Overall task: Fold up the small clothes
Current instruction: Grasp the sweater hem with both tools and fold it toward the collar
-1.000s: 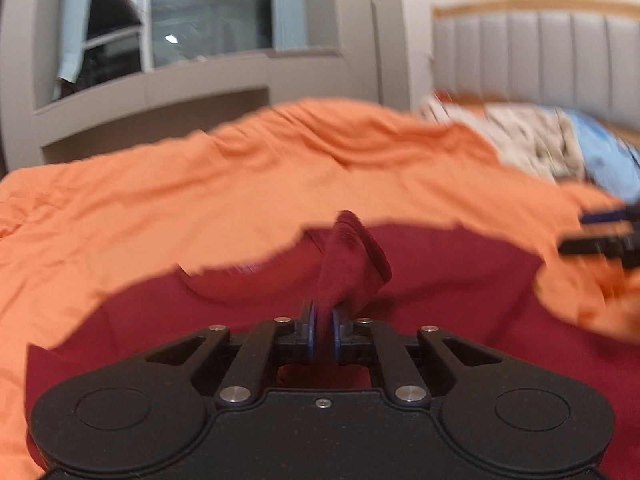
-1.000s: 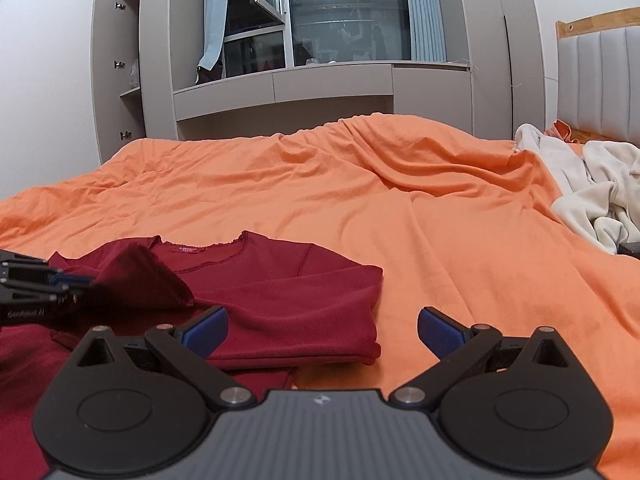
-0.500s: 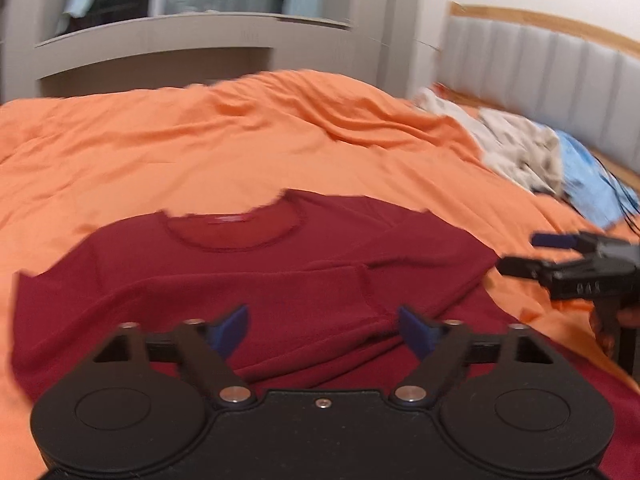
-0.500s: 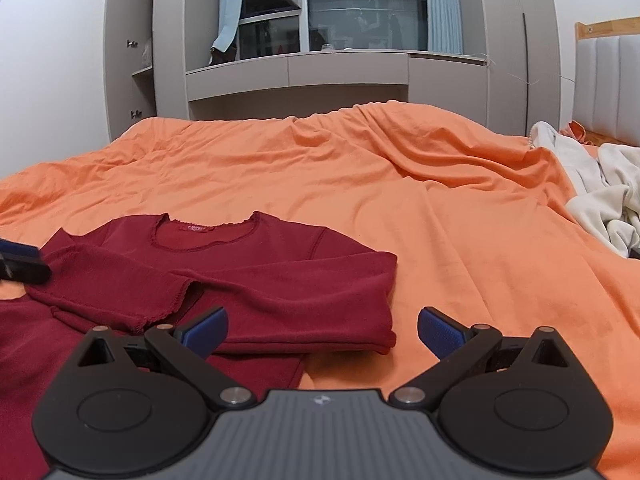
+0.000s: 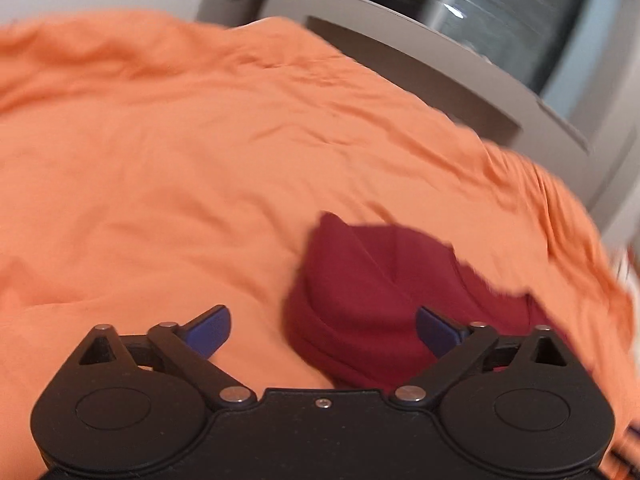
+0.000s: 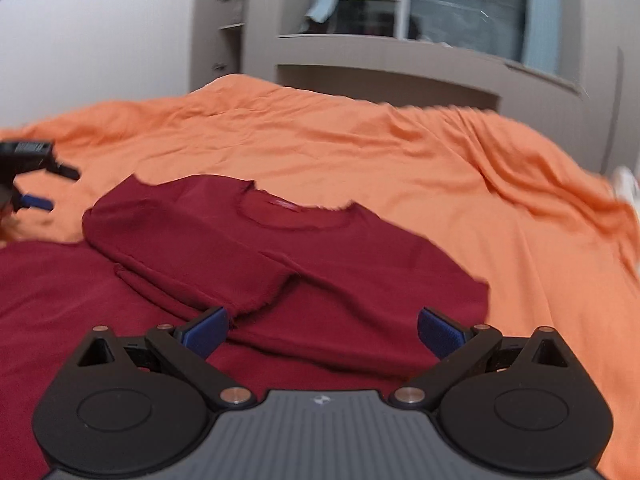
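A dark red long-sleeved top lies flat on the orange bedspread, neckline away from me, with one sleeve folded across its chest. My right gripper hovers open just above the top's near part, nothing between its blue pads. Off the top's left edge my left gripper is over the bedspread, its jaws opening. In the blurred, tilted left wrist view, the left gripper is wide apart and holds nothing, with the top's shoulder lying beyond its fingers.
More dark red cloth spreads at the lower left in the right wrist view. A grey cabinet with a window stands behind the bed. Pale clothes show at the right edge.
My left gripper let go of the sleeve, opened wide and swung off to the left of the top, rolling as it went. The sleeve now lies across the chest. The right gripper shifted and tilted.
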Tool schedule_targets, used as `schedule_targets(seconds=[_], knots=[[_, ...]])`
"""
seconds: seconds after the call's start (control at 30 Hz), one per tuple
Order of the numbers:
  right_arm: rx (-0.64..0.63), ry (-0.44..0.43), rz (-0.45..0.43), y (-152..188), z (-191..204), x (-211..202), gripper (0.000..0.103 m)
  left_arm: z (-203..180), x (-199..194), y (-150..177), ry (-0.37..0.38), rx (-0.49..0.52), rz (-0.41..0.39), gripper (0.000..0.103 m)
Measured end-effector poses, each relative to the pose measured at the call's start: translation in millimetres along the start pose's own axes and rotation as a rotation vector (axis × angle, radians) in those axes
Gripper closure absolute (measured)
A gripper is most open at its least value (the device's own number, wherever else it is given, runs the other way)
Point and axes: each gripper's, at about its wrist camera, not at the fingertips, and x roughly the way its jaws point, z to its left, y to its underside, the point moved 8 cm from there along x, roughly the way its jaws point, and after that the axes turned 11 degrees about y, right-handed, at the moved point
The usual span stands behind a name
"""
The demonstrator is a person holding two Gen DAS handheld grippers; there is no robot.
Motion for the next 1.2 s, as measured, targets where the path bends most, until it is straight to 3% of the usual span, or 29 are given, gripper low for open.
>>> schedule_targets(seconds=[0.13,0.2,0.3,0.43,0.57,0.77,0.87,0.93,1.1,1.2], knots=[[0.001,-0.066,-0.003,-36.2,25.8,27.8,0.0,26.5,14.6,-3.1,0.079,-0.18,0.008,0.018],[0.066,-0.164,0.007,-63.1,41.0,50.3,0.003,36.2,21.4,1.1,0.092,-0.25,0.015,0.029],[0.151,-0.297,0.046,-105.2,70.0,89.2,0.013,39.6,26.9,6.8,0.086,-0.257,0.022,0.042],[0.214,-0.465,0.137,-149.7,129.7,144.1,0.033,40.8,32.1,10.9,0.123,-0.276,0.029,0.053],[0.202,-0.577,0.22,-167.1,197.5,181.8,0.035,49.4,40.0,14.8,0.157,-0.34,0.036,0.074],[0.098,-0.601,0.3,-149.5,264.1,204.2,0.039,53.9,42.5,16.0,0.173,-0.392,0.024,0.083],[0.094,-0.61,0.293,-146.1,273.9,205.0,0.084,53.1,44.7,16.6,0.174,-0.387,0.029,0.089],[0.097,-0.607,0.263,-148.8,272.5,202.2,0.096,53.3,46.9,16.6,0.179,-0.388,0.033,0.094],[0.22,-0.601,0.121,-170.3,244.9,189.9,0.098,52.1,45.8,14.9,0.188,-0.383,0.007,0.1],[0.22,-0.577,0.082,-175.2,240.6,186.0,0.098,54.2,39.3,12.7,0.171,-0.386,-0.047,0.1]])
